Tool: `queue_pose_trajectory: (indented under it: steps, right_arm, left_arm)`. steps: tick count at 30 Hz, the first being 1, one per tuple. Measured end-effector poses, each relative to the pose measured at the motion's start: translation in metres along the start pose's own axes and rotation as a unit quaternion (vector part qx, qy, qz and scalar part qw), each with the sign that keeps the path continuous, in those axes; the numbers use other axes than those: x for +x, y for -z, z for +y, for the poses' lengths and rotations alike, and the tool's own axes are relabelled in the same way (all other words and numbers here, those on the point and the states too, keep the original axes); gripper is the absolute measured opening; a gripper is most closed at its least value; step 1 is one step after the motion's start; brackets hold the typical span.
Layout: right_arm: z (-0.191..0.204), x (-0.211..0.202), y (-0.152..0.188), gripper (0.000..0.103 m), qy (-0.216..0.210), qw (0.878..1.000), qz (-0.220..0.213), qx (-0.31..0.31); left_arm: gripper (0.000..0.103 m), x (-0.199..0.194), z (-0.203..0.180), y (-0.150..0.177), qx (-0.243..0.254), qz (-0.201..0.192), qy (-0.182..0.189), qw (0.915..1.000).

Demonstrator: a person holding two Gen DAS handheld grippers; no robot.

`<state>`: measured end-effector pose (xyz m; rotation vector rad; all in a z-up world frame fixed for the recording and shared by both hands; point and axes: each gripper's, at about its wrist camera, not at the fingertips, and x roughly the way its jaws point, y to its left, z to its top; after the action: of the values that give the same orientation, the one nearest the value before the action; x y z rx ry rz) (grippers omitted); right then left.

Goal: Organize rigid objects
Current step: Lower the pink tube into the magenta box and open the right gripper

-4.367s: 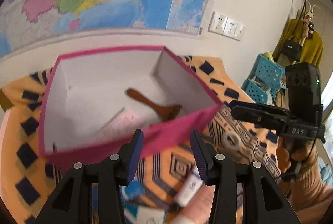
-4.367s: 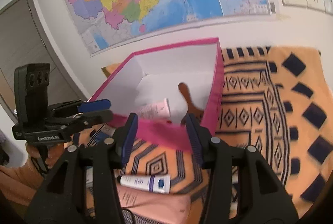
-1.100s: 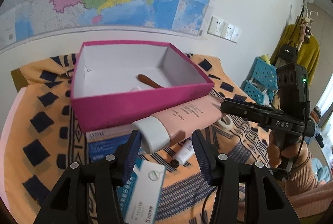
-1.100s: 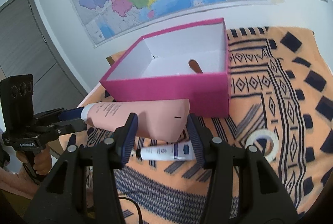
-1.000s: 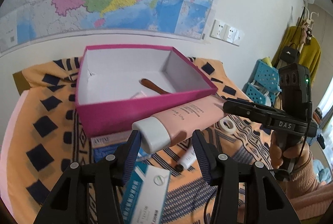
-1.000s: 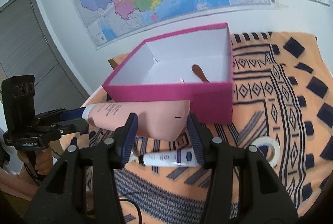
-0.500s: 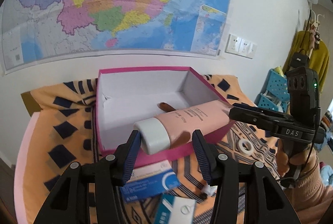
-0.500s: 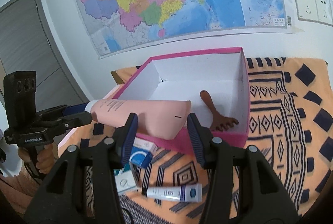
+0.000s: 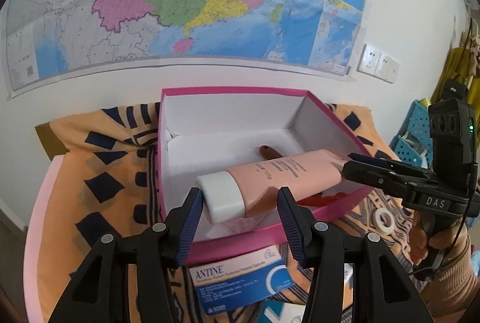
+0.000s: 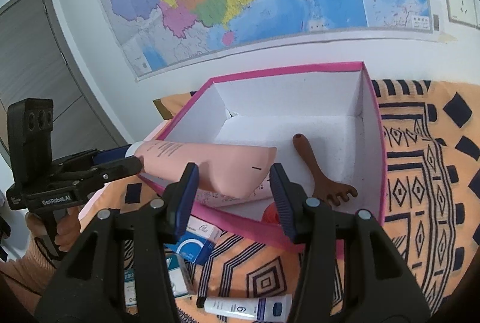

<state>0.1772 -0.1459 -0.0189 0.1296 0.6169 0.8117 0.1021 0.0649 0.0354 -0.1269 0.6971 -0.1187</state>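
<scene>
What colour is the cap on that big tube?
White, on a pale pink tube; the cap shows best in the left wrist view.

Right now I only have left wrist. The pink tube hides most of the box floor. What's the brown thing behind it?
Observer: A wooden scratcher with a forked head, lying flat on the box floor near its right-hand wall.
Operator: Which part of the tube does the right gripper have?
Observer: The right gripper clamps the pink tube at its flat crimped end, over the box's front wall.
Operator: Anything loose in front of the box?
Observer: A small white tube with a dark cap lies on the cloth.
</scene>
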Motion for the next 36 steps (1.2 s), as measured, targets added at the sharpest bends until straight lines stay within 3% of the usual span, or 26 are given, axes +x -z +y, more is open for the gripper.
queue_pose_trajectory:
  steps: [16, 26, 36]
  right_arm:
    - [0.000, 0.045, -0.002, 0.053, 0.009, 0.998, 0.066, -0.018]
    - [0.007, 0.057, 0.000, 0.058, 0.017, 0.996, 0.086, -0.035]
    - [0.002, 0.002, 0.004, 0.058, -0.005, 0.999, 0.036, -0.028]
  left_arm:
    - [0.051, 0.022, 0.017, -0.003, -0.019, 0.025, -0.038, 0.9988]
    - [0.051, 0.007, 0.007, -0.003, -0.006, -0.005, -0.054, 0.9985]
    - [0.053, -0.018, -0.024, 0.016, 0.016, -0.029, 0.004, 0.9994]
